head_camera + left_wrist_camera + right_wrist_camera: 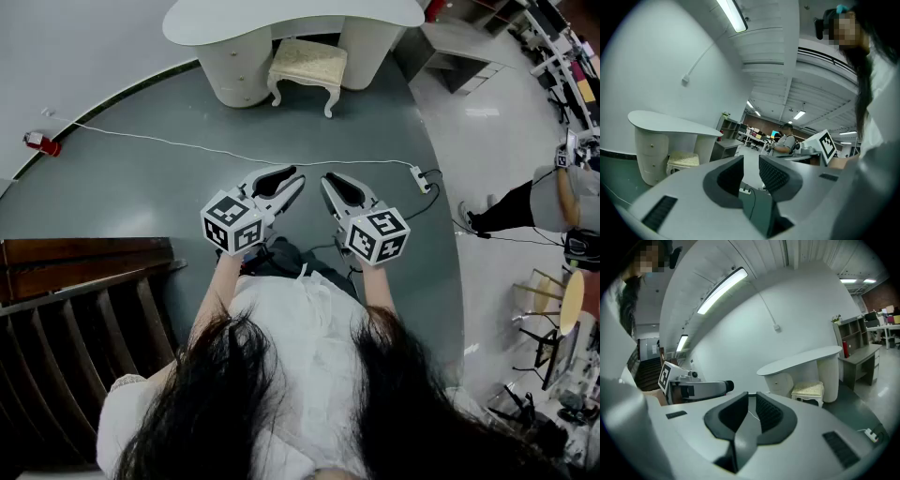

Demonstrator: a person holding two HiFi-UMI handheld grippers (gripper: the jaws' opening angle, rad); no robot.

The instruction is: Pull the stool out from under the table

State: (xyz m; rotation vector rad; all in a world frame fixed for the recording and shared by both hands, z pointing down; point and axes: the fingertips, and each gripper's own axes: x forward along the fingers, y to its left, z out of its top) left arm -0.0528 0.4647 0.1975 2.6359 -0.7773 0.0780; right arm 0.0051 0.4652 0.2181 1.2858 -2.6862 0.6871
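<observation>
Left tongs (pixel 293 183) and right tongs (pixel 329 184) are both closed on nothing, well short of the stool (pixel 307 64), tucked half under the desk (pixel 291 17) at twelve o'clock. A white cable (pixel 234 153) lying across the way could cause a trip on the approach or catch the stool's legs.

Place: we classify this as an open-plan office or lab hall.
Evidence: we note desks with monitors (pixel 757 137), shelving (pixel 729 125), a ceiling strip light (pixel 732 15) and a cabled power strip (pixel 419 178).
</observation>
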